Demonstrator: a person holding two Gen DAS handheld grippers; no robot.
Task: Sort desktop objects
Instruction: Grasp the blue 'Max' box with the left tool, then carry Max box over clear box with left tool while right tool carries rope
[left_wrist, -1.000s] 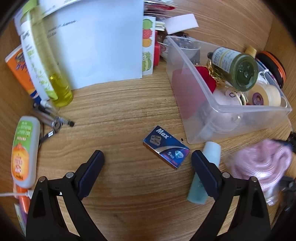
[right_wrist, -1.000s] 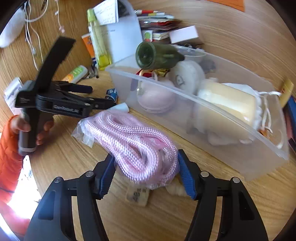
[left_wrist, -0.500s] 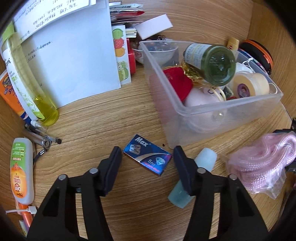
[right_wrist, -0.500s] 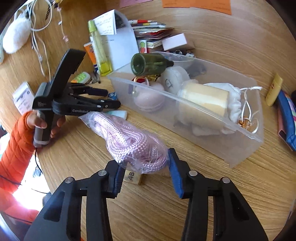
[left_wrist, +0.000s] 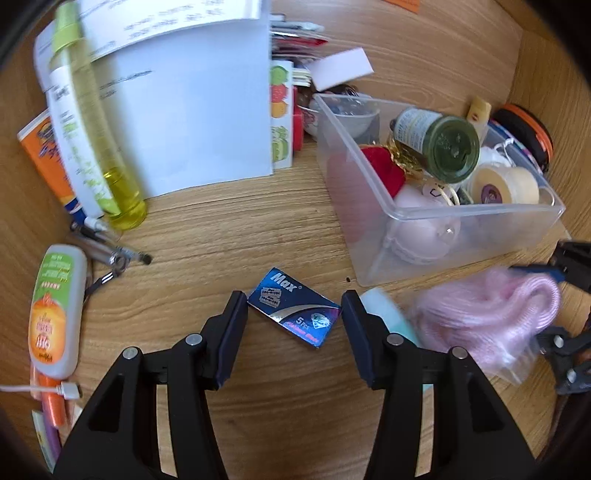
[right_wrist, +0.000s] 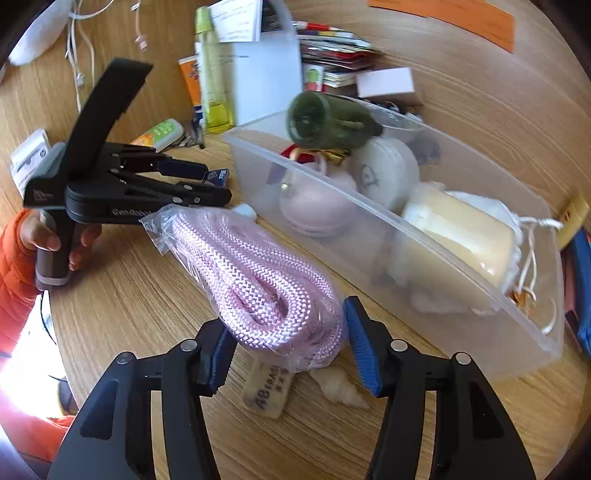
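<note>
- A wood-grain desk (left_wrist: 236, 225) fills both views, crowded with small items along its far side.
- The left gripper (left_wrist: 294, 314), held by a hand (right_wrist: 55, 240) in an orange sleeve, points down at a small flat blue razor-blade box (left_wrist: 293, 312) lying on the wood. The box sits between the two black fingers; the left pad touches one corner, and whether the right pad touches cannot be told.
- The right gripper (right_wrist: 288, 345) is clenched on a coil of pink braided rope in a clear plastic bag (right_wrist: 258, 280), with a blue pad pressed to each side of the coil's near end.
- One clear rectangular plastic bin (right_wrist: 461, 266) stands just beyond the rope. It holds one dark green glass bottle (left_wrist: 437, 147) lying on its side, a cream roll (left_wrist: 504, 184), a red item and pale round cases.
- One pale teal tube (left_wrist: 384, 314) lies between the razor box and the bin's near wall, partly behind the right finger of the left gripper.
- Left of the razor box lie a white and orange bottle (left_wrist: 55, 310), pens, and a tall yellow-liquid bottle (left_wrist: 96, 140) on white paper (left_wrist: 192, 110).
- Open wood lies between the paper and the razor box, and on the near side of both grippers.
- Under the rope, a small tan eraser (right_wrist: 267, 391) rests on the desk.
</note>
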